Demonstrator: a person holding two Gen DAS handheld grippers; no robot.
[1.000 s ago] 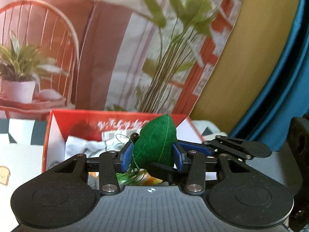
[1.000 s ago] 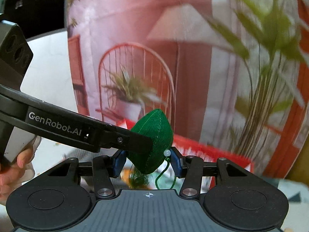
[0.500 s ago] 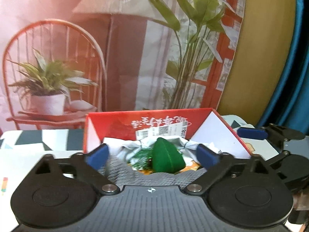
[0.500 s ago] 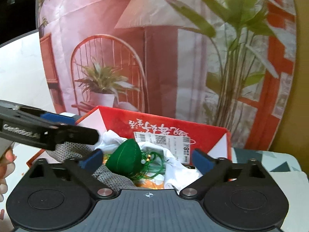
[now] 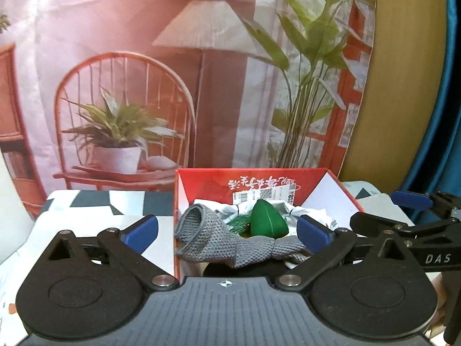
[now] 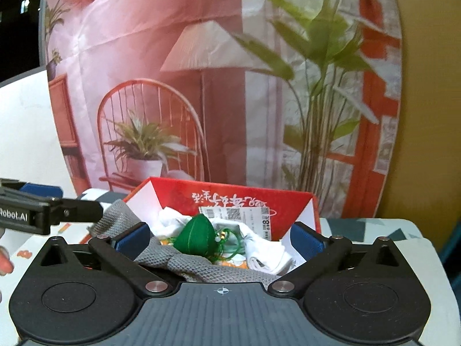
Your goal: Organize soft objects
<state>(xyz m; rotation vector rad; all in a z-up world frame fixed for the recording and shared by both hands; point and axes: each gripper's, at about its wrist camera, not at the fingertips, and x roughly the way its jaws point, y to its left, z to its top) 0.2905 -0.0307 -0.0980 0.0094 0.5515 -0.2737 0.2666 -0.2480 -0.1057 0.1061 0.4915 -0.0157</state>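
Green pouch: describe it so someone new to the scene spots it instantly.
Find the red box open on the patterned tablecloth before the printed backdrop. Inside, the green pouch lies on white cloth, behind a grey knitted piece draped over the box's near edge. It alone is solid green, a pointed lump trailing green cord.

Red box [image 5: 331,176]; green pouch [image 5: 268,217]; grey knit sock [image 5: 219,242]; white cloth [image 6: 268,248]; black-and-white patterned counter [image 5: 95,204].

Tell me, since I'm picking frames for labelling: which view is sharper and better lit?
Left wrist view: even light, crisp green pouch and box. Right wrist view: backdrop plant smeared, dark top-left corner; both bend straight edges.
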